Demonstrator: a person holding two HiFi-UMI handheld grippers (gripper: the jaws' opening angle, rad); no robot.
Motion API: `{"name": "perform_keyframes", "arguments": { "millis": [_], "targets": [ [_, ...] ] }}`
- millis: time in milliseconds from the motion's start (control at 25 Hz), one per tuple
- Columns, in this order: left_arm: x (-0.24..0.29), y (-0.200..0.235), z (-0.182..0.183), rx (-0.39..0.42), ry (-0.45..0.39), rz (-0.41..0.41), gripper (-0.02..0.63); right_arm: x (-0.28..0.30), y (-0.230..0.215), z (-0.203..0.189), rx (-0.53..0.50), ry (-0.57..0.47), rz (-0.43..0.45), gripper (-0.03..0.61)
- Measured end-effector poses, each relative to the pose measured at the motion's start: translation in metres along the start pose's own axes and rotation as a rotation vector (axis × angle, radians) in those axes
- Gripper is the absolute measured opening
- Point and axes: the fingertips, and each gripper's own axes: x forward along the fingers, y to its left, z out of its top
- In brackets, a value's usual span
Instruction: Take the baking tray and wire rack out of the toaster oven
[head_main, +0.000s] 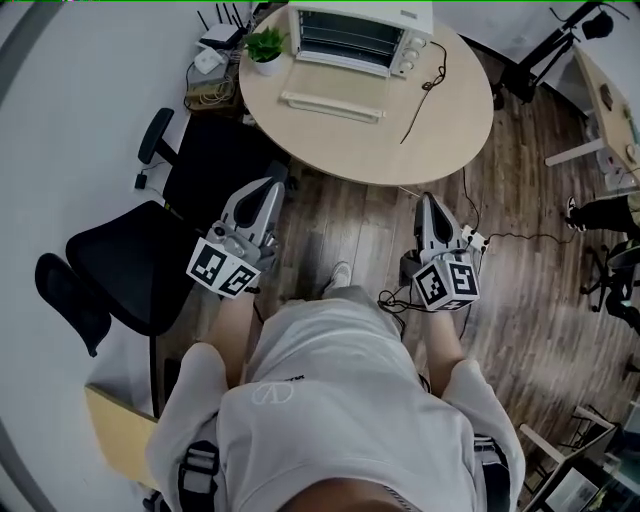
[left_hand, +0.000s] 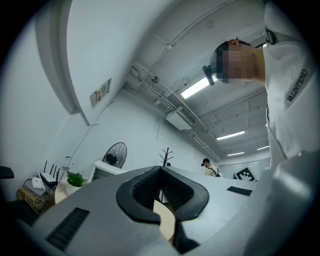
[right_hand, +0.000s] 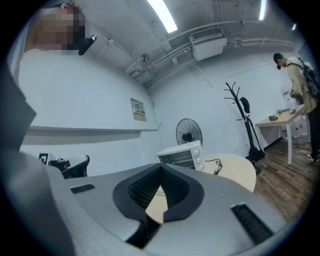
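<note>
Left claw (head_main: 270, 187): jaws pressed together, nothing between the pads; same reading in the left gripper view (left_hand: 160, 170). Right claw (head_main: 428, 199): jaws also pressed together and empty, confirmed in the right gripper view (right_hand: 161, 168).

Pose: both my forearms reach forward from the torso. The claws sit side by side and well apart, over the wooden floor (head_main: 350, 220). Both are short of the table edge and their tips point towards it. The marker cubes sit at the rear, close to my hands.

Round table (head_main: 420, 140): pale top, directly ahead of both claws.

Toaster oven (head_main: 355, 35): white, standing at the far side of the table, well apart from both claws. Its door (head_main: 335, 100) is folded down flat towards me. Horizontal bars show in the open mouth, so the wire rack is inside. I cannot separate the baking tray from the rack at this range.

Black office chair (head_main: 130, 265): just left of my left claw.

Plant pot (head_main: 266, 60): white, holds a small green plant, stands just left of the oven.

Black cable (head_main: 425, 90): trails across the tabletop right of the oven.
</note>
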Motion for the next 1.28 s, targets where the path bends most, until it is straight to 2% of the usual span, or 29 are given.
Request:
{"name": "perform_keyframes", "arguments": {
  "millis": [280,520,800,1080,1280],
  "targets": [
    [0.064,0.011,-0.019,-0.024,-0.011,0.060,0.002,0.058,-0.044,0.002,0.043,0.058,0.089,-0.005],
    [0.090,0.031,-0.027,-0.035,-0.016,0.089,0.002,0.098,-0.048,0.002,0.039,0.077,0.135,-0.005],
    [0.119,0.056,-0.028,-0.026,-0.014,0.065,0.002,0.138,-0.049,-0.001,0.026,0.091,0.151,-0.005],
    [0.169,0.115,-0.043,-0.063,0.028,0.038,0.002,0.209,-0.045,-0.005,0.088,0.112,0.171,-0.005],
    [0.208,0.159,-0.052,-0.069,0.066,-0.003,0.002,0.271,-0.043,-0.005,0.084,0.123,0.157,-0.005]
  ]
}}
